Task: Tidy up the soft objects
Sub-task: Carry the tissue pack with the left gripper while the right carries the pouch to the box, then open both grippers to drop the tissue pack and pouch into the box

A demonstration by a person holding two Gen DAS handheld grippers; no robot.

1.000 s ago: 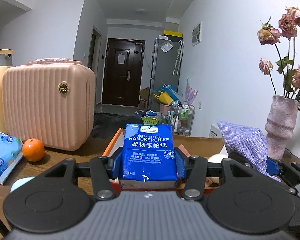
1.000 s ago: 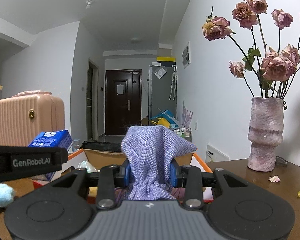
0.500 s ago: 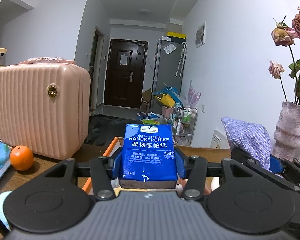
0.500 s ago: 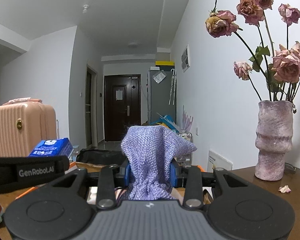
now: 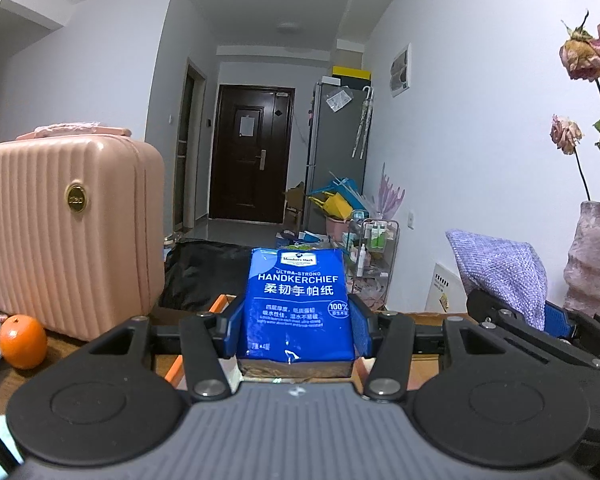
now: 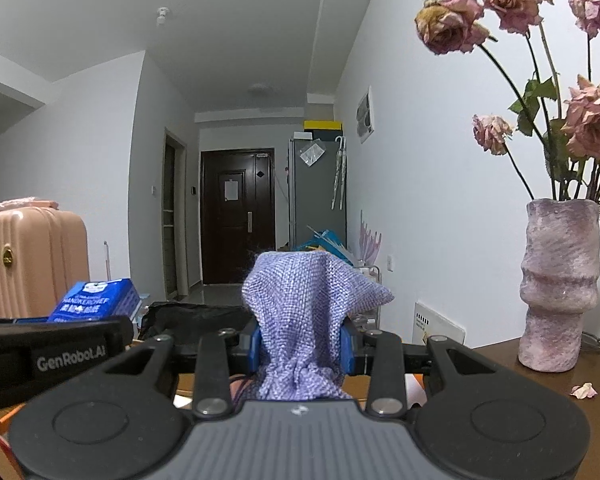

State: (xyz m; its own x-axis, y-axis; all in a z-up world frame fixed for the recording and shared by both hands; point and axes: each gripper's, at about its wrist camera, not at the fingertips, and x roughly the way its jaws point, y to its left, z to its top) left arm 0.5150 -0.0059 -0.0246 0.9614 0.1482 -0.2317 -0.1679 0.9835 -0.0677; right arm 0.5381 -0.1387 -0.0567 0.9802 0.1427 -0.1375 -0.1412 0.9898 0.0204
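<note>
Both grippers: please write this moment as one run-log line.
left gripper: shut on handkerchief pack | right gripper: shut on purple cloth | both lifted

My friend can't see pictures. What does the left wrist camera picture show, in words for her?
The left gripper is shut on a blue handkerchief tissue pack, held upright. A pink suitcase with an orange in front of it stands to the left; on the right, the right gripper holds a purple cloth near a vase.

Dim, cool indoor light – soft shadows, sharp focus, heavy fisheye bending and dark vignetted corners at the edges.
</note>
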